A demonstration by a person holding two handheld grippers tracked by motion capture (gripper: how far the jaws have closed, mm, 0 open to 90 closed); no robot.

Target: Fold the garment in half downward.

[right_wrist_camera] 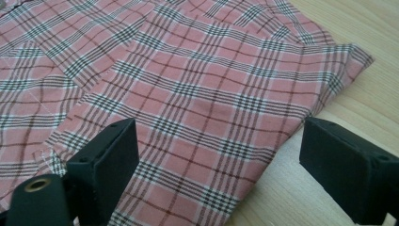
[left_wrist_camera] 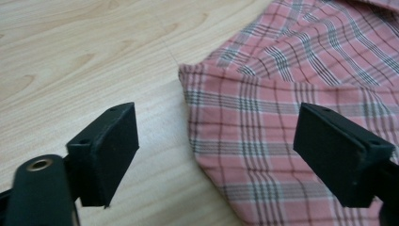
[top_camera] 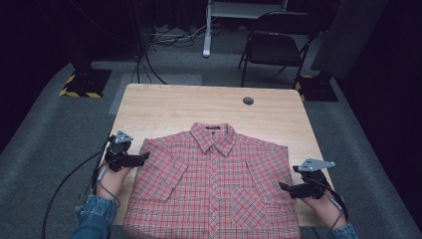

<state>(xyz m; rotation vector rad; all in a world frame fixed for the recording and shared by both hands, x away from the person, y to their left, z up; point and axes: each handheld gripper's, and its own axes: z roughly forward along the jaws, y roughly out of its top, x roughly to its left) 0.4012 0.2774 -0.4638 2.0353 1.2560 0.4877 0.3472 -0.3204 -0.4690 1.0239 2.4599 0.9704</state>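
A red plaid short-sleeved shirt [top_camera: 211, 184] lies flat and buttoned on the wooden table [top_camera: 199, 107], collar toward the far edge, sleeves folded in. My left gripper [top_camera: 144, 157] stands open at the shirt's left shoulder edge; in the left gripper view [left_wrist_camera: 214, 150] its jaws straddle the shirt's folded edge [left_wrist_camera: 244, 127], one over bare wood, one over cloth. My right gripper [top_camera: 282, 186] is open at the shirt's right side; in the right gripper view [right_wrist_camera: 219, 162] its jaws span the shirt's right border [right_wrist_camera: 197, 94], nothing pinched between them.
A small dark round hole [top_camera: 248, 100] sits near the table's far edge. Beyond the table stand a black folding chair [top_camera: 276, 42] and a white stand leg [top_camera: 206, 30] on grey carpet. Cables trail off the table's left side.
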